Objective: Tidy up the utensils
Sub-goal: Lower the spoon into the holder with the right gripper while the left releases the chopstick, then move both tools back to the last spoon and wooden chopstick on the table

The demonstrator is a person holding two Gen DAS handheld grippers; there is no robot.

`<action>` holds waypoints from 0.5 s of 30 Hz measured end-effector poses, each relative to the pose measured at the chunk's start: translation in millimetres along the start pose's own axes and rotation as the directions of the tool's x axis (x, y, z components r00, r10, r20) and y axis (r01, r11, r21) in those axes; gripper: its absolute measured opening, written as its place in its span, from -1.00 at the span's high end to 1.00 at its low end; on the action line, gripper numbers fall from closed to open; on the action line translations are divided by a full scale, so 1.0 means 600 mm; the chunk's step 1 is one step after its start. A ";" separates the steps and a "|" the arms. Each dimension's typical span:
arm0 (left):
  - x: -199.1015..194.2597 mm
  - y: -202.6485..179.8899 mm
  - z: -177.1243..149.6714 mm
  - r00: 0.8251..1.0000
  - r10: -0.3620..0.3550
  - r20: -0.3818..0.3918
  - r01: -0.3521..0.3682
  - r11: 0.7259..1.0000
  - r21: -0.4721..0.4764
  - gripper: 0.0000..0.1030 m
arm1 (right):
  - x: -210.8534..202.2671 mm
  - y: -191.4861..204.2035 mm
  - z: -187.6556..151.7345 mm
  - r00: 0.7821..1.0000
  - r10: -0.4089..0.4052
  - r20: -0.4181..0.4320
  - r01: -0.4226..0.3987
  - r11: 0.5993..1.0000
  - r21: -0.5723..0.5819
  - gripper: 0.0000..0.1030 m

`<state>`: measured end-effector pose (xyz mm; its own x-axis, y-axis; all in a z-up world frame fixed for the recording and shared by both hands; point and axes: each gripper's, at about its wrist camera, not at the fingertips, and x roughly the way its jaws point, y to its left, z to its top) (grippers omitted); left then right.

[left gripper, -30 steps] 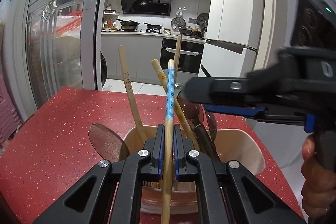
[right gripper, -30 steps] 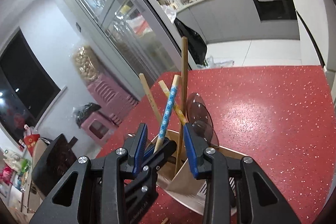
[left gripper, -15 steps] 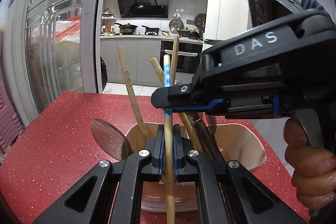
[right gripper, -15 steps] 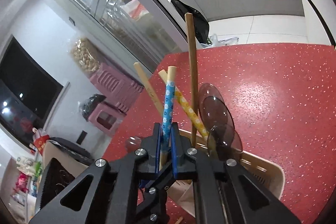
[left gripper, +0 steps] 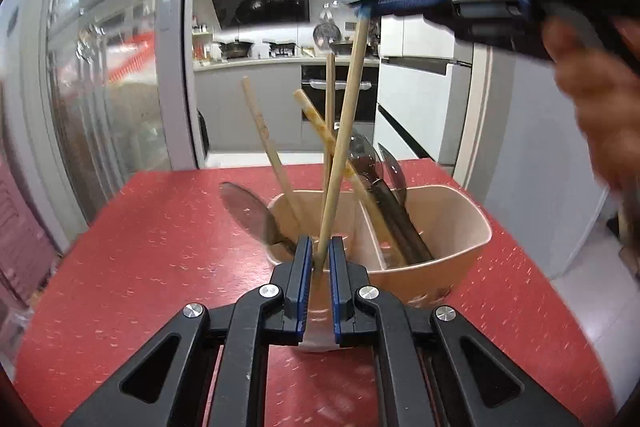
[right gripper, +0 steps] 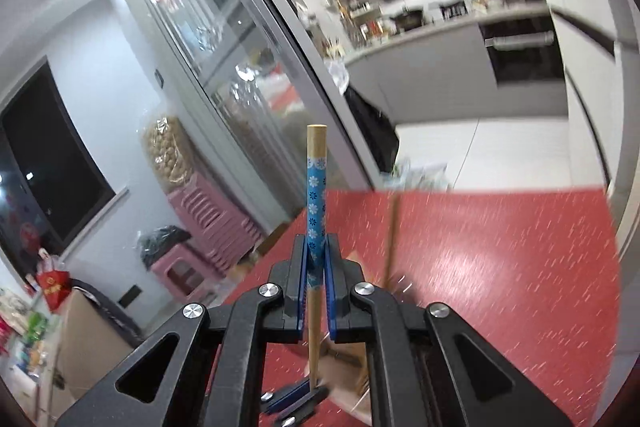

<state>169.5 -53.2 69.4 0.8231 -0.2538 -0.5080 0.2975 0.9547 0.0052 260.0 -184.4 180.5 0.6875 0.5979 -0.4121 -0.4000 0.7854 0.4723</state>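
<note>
above the beige holder [left gripper: 460, 227] near the red desk's [left gripper: 160, 227] far edge, right tool [right gripper: 316, 259] pinches the blue chopstick [right gripper: 316, 203] top; left tool [left gripper: 318, 259] squeezes its bottom. pulling apart could snap it.

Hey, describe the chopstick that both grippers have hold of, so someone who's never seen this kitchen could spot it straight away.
On the red table stands a beige utensil holder full of chopsticks and dark spoons. One chopstick rises from the left gripper at the holder's near rim up to the right gripper. Unlike the others, its top wears a blue sleeve with white flowers.
</note>
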 end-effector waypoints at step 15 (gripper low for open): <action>-0.028 0.061 -0.054 0.992 0.047 -0.119 -0.061 0.991 -0.122 0.36 | 0.019 0.058 -0.015 0.984 -0.170 0.052 0.177 0.960 -0.218 0.84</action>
<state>151.2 -9.0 50.1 0.7728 -0.1885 -0.6060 0.1849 0.9803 -0.0691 248.5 -148.8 185.2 0.7762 0.4469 -0.4448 -0.3943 0.8945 0.2108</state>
